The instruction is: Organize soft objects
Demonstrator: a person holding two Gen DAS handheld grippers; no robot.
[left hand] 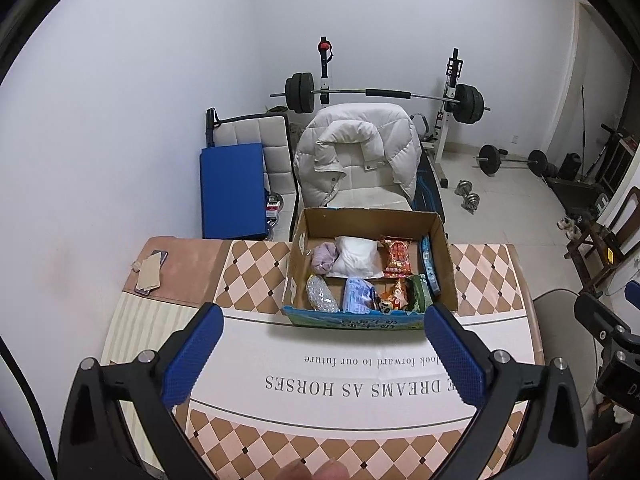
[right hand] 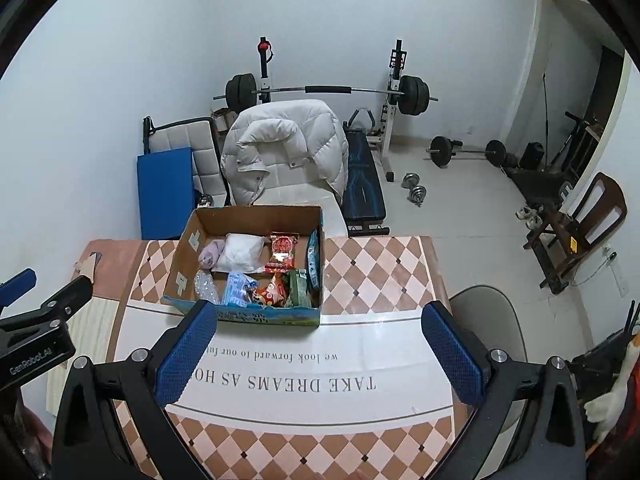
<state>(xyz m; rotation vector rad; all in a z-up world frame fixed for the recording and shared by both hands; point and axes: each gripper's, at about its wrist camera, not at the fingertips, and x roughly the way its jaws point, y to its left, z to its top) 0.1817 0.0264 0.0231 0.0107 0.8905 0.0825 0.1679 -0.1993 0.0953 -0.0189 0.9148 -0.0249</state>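
Cardboard box (left hand: 370,276) holds soft items; left tongs (left hand: 323,354) and right tongs (right hand: 320,354) spread, empty.

The right gripper (right hand: 320,344) hangs wide apart and empty over the table (right hand: 380,272). Far left of it sits the cardboard box (right hand: 256,216), holding soft packets.

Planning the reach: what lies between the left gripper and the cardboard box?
Only bare printed tablecloth separates the open left gripper from the cardboard box, per the left wrist view.
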